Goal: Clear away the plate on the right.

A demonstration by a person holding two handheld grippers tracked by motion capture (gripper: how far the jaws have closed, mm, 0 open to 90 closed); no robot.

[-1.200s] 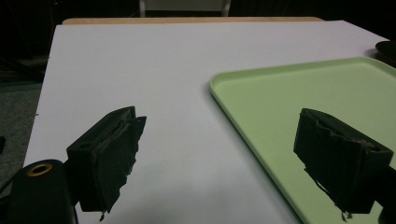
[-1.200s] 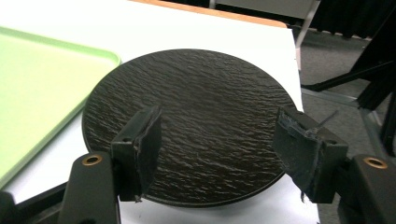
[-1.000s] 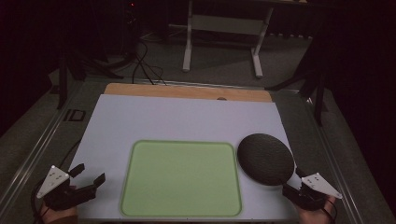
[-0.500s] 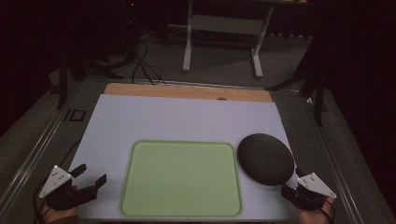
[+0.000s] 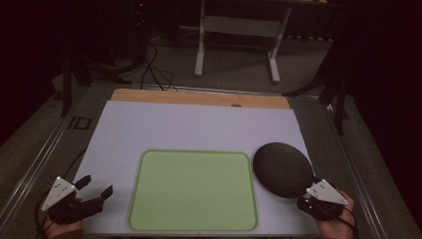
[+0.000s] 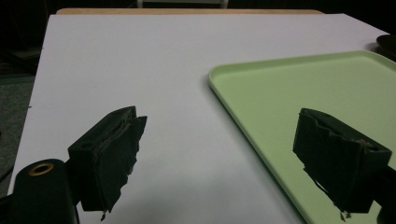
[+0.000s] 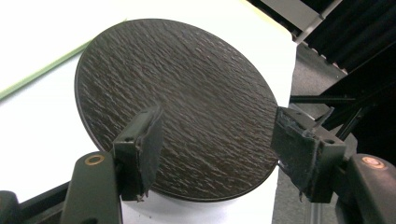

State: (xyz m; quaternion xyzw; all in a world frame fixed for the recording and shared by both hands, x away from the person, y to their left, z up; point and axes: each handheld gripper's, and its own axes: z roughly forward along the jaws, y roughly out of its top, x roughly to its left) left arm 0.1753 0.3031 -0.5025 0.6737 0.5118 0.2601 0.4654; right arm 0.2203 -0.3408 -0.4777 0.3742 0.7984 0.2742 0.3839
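Note:
A dark round textured plate (image 5: 281,169) lies flat on the white table, just right of a light green tray (image 5: 194,152). My right gripper (image 5: 307,197) sits at the plate's near right edge. In the right gripper view it (image 7: 217,121) stands open, one jaw over the plate (image 7: 187,84) and the other at its rim, holding nothing. My left gripper (image 5: 98,185) hovers at the table's near left corner, beside the tray. It (image 6: 219,121) is open and holds nothing, with the tray's left rim (image 6: 280,59) running between its jaws.
The white table top (image 5: 199,124) stretches beyond the tray to a wooden strip (image 5: 199,97) at the far edge. A metal frame (image 5: 239,25) and cables (image 5: 154,69) stand on the dark floor behind. The table's right edge lies close to the plate.
My right gripper has edged slightly left and forward, closer over the plate's near rim. The left gripper has stayed in place.

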